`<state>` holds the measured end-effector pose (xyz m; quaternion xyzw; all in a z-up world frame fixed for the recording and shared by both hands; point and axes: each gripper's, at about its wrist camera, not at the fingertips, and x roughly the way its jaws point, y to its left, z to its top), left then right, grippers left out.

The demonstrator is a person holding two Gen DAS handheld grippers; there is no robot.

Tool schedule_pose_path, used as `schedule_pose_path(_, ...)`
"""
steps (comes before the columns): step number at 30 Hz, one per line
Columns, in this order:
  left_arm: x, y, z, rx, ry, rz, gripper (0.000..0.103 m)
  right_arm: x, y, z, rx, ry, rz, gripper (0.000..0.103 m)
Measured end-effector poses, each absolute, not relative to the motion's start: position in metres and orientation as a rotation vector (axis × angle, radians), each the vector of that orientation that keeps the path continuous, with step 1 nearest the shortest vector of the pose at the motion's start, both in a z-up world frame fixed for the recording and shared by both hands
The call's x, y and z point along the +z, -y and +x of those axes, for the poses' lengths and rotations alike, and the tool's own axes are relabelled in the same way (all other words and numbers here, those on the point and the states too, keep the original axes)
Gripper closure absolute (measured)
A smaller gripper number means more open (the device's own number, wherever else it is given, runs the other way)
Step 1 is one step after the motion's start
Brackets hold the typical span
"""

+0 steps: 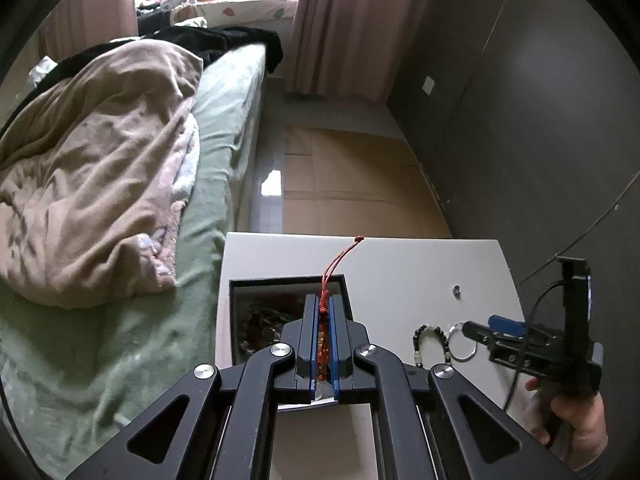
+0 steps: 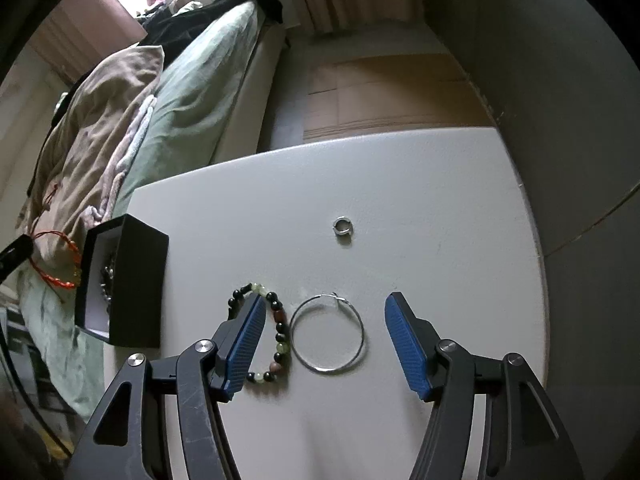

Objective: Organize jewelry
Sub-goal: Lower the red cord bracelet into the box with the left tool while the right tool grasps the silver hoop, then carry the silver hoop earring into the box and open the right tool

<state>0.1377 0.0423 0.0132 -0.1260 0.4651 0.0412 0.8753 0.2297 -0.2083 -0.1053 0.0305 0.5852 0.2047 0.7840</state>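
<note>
Above the black box point(image 1: 288, 286) the left gripper point(image 1: 325, 312) clamps the red cord bracelet point(image 1: 326, 320) — lower it well inside before releasing, tails included. Right gripper point(image 2: 325, 338) hangs spread over the silver hoop point(image 2: 327, 334) on the white table point(image 2: 440, 220).

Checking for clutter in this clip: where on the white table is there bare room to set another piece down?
Bare table lies right of the small ring and beyond it toward the far edge. The near side is crowded: box at left, then bead bracelet beside the hoop, which the open right gripper straddles.
</note>
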Motion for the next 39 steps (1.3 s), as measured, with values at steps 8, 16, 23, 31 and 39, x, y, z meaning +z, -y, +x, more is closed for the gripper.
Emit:
schedule_pose_path(8, 0.007, -0.042, 0.139, 0.078, -0.981, -0.265, 0.099, -0.117, 0.193, 0.234, 0.38, -1.261, -0.095, 0.072)
schedule_pose_path(16, 0.007, -0.046, 0.139, 0.084, -0.985, -0.271, 0.099, -0.12, 0.171, 0.224, 0.397, -1.218, -0.249, 0.099)
schedule_pose_path(23, -0.002, -0.047, 0.142, 0.075, -1.022, -0.285, 0.099, -0.106, 0.183, 0.22, 0.455, -1.221, -0.141, 0.099)
schedule_pose_path(31, -0.022, -0.062, 0.144, 0.122, -1.08, -0.347, 0.067, -0.07, 0.195, 0.217, 0.606, -1.155, 0.084, 0.099)
schedule_pose_path(39, -0.007, -0.074, 0.129, 0.141, -1.011, -0.344, 0.026, -0.054, 0.169, 0.207, 0.759, -1.116, 0.248, 0.099)
